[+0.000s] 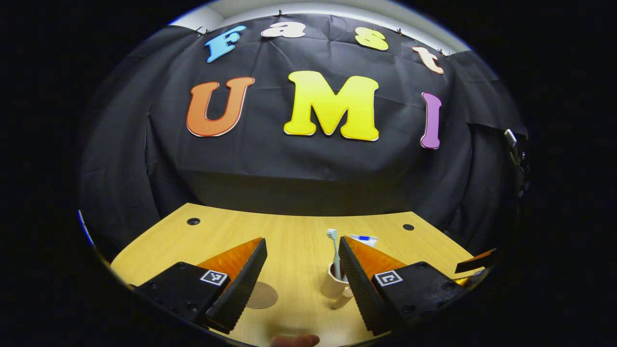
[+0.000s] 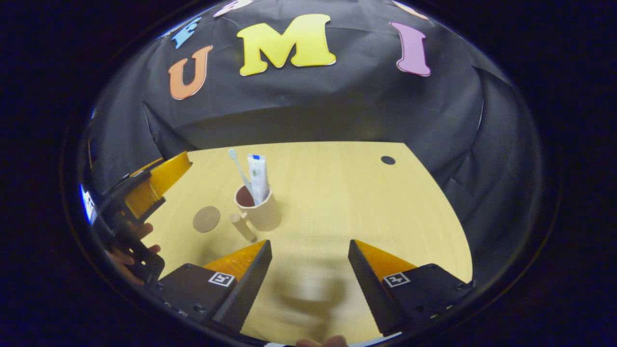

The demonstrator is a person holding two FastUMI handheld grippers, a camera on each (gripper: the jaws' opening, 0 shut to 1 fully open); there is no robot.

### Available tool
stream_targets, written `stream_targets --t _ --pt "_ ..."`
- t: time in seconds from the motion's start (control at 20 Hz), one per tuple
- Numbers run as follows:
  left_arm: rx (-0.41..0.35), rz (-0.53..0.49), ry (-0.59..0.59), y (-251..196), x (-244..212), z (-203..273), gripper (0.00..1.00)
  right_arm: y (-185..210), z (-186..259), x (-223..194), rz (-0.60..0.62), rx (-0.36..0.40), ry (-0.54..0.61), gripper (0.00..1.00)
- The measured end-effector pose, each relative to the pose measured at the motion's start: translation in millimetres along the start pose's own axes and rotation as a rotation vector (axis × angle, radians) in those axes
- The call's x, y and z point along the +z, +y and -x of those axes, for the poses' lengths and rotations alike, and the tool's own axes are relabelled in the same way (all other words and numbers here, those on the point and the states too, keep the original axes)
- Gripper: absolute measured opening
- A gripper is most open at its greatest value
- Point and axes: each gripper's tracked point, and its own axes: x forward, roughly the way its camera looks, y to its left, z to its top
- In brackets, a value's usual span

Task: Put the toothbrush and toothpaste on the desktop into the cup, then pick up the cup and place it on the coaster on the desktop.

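A beige cup [image 2: 260,209] with a handle [image 2: 242,226] stands on the wooden desktop [image 2: 337,193]. A toothbrush [image 2: 238,168] and a white toothpaste tube [image 2: 258,176] stand upright inside it. A round brown coaster [image 2: 206,219] lies flat to the cup's left, apart from it. My right gripper [image 2: 308,253] is open, held above bare wood short of the cup. My left gripper [image 1: 302,250] is open too; the cup [image 1: 335,284] with the toothbrush [image 1: 334,250] sits just inside its right finger, and the coaster [image 1: 262,295] lies by its left finger. In the right gripper view, the left gripper [image 2: 144,193] appears at the far left.
Two dark round holes [image 1: 193,221] [image 1: 408,227] mark the desk's far corners. Black cloth closes in the desk behind and at both sides. A hand [image 2: 130,250] holds the left gripper at the desk's left edge.
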Motion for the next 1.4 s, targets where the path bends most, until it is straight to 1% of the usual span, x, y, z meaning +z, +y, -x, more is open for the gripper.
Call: stream_targets --t 0.1,0.15,0.3,0.55,0.6,0.7,0.85,0.9,0.95,1.1,1.2,1.25,1.3,1.35,1.4 --pt "0.015 0.014 0.006 16.2 8.0 12.2 0.95 18.5 -5.5 9.4 -0.002 0.005 0.024 0.95" --pt "0.018 0.02 0.014 22.6 10.4 17.7 0.94 30.8 -9.2 12.0 -0.007 0.019 0.042 0.95" --pt "0.03 0.029 0.025 45.0 19.3 35.6 0.95 63.3 -23.1 14.8 -0.013 0.043 0.139 0.95" --pt "0.076 0.056 0.034 88.9 26.8 51.4 0.94 103.9 -47.9 6.9 -0.016 0.037 0.279 0.94" --pt "0.084 0.061 0.036 96.7 27.2 53.3 0.94 108.3 -55.4 3.6 -0.029 0.033 0.315 0.94" --pt "0.099 0.071 0.037 110.4 29.1 54.7 0.95 116.2 -71.7 -5.2 -0.096 0.029 0.408 0.95" --pt "0.125 0.076 0.049 132.3 25.7 52.7 0.95 116.3 -92.6 -6.1 -0.2 -0.02 0.515 0.95" --pt "0.136 0.08 0.054 140.9 23.6 53.1 0.95 114.4 -100.4 -3.4 -0.213 -0.036 0.529 0.95" --pt "0.147 0.086 0.062 149.2 20.2 54.9 0.95 109.6 -108.1 -4.8 -0.21 -0.055 0.543 0.97" --pt "0.171 0.095 0.1 166.2 8.2 53.6 0.95 103.9 -127.3 -9.4 -0.184 -0.106 0.585 0.97" --pt "0.187 0.097 0.121 176.1 1.7 52.0 0.95 101.3 -137.5 -13.3 -0.167 -0.117 0.61 0.92" --pt "0.194 0.097 0.13 181.7 -0.6 52.9 0.95 103.4 -140.4 -15.9 -0.17 -0.119 0.624 0.78" --pt "0.199 0.095 0.135 185.3 -1.6 52.0 0.95 103.3 -142.2 -18.4 -0.175 -0.127 0.638 0.73" --pt "0.201 0.092 0.139 186.8 -1.8 51.7 0.95 102.4 -144.1 -19.8 -0.175 -0.136 0.65 0.58" --pt "0.201 0.09 0.139 187.4 -2.1 50.6 0.95 100.1 -146.6 -21.1 -0.17 -0.151 0.656 0.58"
